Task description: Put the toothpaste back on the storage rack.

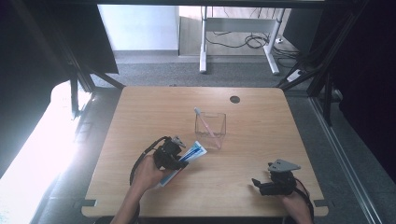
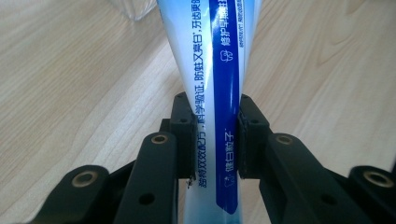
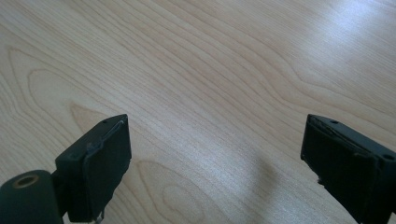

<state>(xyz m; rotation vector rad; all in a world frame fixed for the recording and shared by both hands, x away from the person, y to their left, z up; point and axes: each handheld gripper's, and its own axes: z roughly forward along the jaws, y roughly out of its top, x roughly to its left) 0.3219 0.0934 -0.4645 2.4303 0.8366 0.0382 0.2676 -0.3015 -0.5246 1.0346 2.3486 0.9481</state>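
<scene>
A blue and white toothpaste tube (image 1: 190,154) is held just above the wooden table (image 1: 154,112), pointing toward a clear plastic cup (image 1: 211,130). My left gripper (image 1: 175,156) is shut on the tube's middle; in the left gripper view the tube (image 2: 217,84) is pinched between both black pads (image 2: 184,135), with my left gripper (image 2: 215,137) squeezing it narrow. A pink toothbrush (image 1: 204,123) leans inside the cup, head up. My right gripper (image 1: 260,183) rests near the front right of the table, open; in the right gripper view my right gripper (image 3: 215,163) has bare wood between its jaws.
A round cable hole (image 1: 235,99) sits near the table's far edge. Behind the table stand a white desk frame (image 1: 203,42) and loose cables on the floor. Dark frame posts flank both sides of the table.
</scene>
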